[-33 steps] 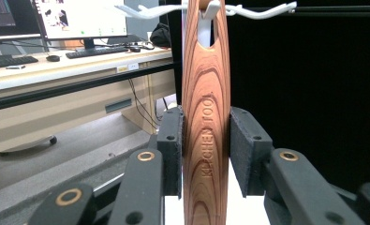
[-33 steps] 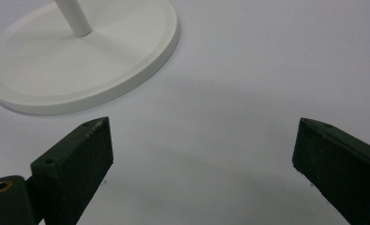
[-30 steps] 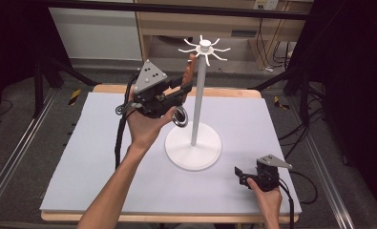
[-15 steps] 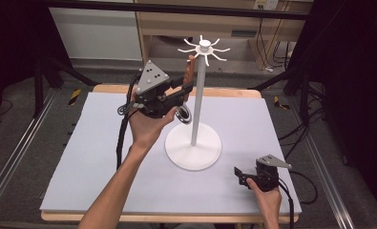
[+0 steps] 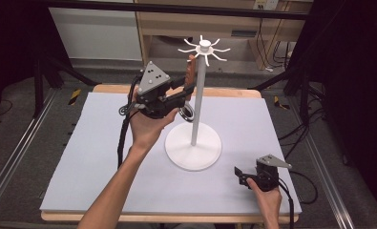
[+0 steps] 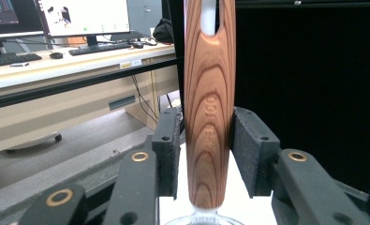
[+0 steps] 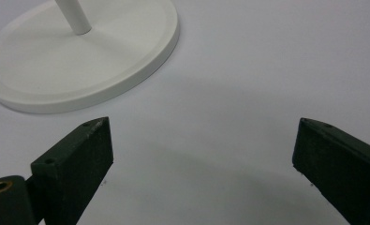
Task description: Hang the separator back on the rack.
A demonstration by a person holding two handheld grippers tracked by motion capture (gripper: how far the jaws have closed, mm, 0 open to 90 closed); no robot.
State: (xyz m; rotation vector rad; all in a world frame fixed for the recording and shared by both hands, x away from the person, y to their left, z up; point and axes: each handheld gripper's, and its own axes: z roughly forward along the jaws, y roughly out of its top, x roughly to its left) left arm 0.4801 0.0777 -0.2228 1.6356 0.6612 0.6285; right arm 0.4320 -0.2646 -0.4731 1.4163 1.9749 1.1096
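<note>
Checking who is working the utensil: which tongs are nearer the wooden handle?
Left. The left tongs flank the wooden handle beside the white stand; the right tongs rest open, low on the table.

The setting is a laboratory or research workspace. The desk [image 5: 81,157] carries a pale grey mat on a wooden board and stands inside a dark frame with black curtains [image 5: 14,43] at both sides. Metal rails [image 5: 14,157] run along the floor left and right of the desk. Cables [image 5: 315,138] lie on the floor to the right. Beyond the desk stands a wooden workbench [image 6: 56,70] holding computer monitors [image 6: 86,16], keyboards [image 6: 100,47] and a mouse [image 6: 56,55]. A power outlet [image 5: 261,5] sits on the far bench, with leads hanging below it.
</note>
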